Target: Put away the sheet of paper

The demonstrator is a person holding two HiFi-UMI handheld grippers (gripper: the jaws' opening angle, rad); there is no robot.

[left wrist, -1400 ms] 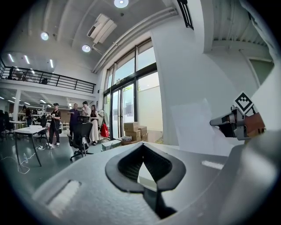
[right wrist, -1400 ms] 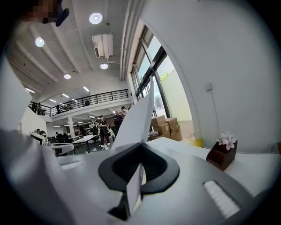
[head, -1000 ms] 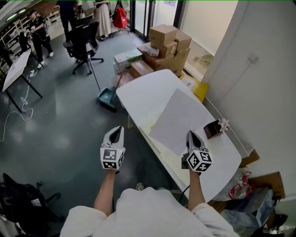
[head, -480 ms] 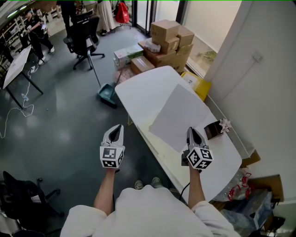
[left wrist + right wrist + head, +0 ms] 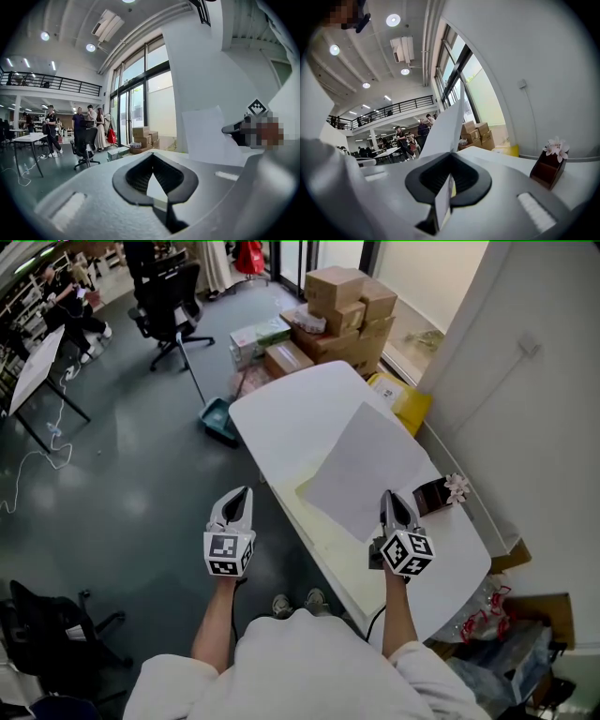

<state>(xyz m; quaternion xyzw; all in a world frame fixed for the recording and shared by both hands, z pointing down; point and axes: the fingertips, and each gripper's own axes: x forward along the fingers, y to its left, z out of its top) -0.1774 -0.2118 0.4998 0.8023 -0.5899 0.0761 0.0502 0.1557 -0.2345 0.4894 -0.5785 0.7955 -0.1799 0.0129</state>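
Across centre and right of the head view, a white surface. Over its middle, a sheet of paper, near corner clamped in the fingers of the right gripper at lower centre-right, long axis running up-frame, away from them. At lower left over the floor, well apart from the sheet, the left gripper, fingers together on nothing. Just right of the clamped corner, a small brown holder.

We see a grey floor, white wall by the white bench, cardboard boxes (stacked), office chair, tall windows, round ceiling lights.
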